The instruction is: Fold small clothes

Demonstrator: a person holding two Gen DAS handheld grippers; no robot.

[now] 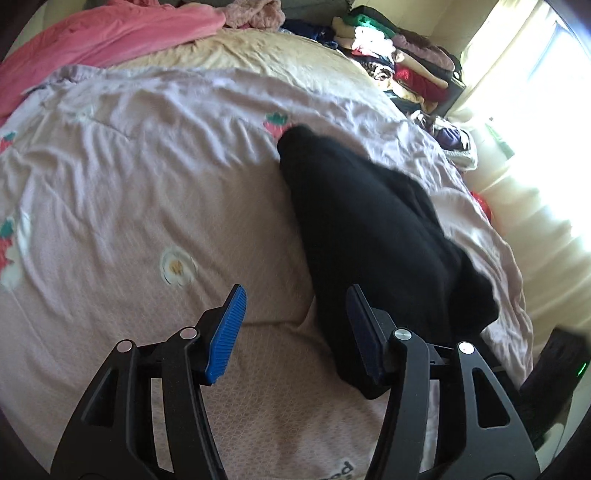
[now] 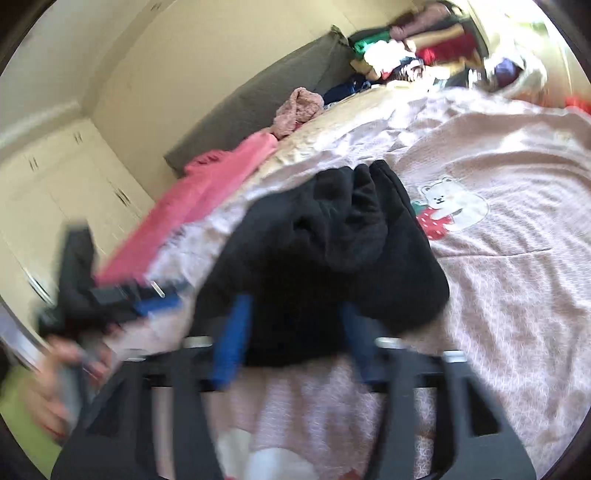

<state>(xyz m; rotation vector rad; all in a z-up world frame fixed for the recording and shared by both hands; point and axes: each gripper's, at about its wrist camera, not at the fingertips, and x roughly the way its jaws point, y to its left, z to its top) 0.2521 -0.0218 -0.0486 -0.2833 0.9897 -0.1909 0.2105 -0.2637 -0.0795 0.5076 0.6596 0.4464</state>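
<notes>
A black garment (image 1: 376,236) lies on the pink bedspread (image 1: 129,192), bunched and rumpled, not yet in any tidy fold. In the right wrist view it shows as a dark heap (image 2: 332,251) with loose lobes at its far end, just beside the bear-and-strawberry print (image 2: 448,208).

The left gripper (image 1: 297,332) stands open over the garment's near edge; one blue pad (image 1: 227,332) hangs over bare bedspread, the other sits at the cloth's edge, and nothing is pinched between them. The right gripper (image 2: 291,343) is also open, its jaws straddling the garment's near end without pressing on it, though the view is blurred. The left gripper (image 2: 122,295) also appears there, to the garment's left, with a hand (image 2: 55,376) on its handle.

Judging by how it lies, the fold is at most begun: the garment looks dropped, still needing spreading flat and folding. Beyond the garment, a pink cloth (image 1: 110,33) and a clothes pile (image 1: 399,62) sit at the bed's far side
</notes>
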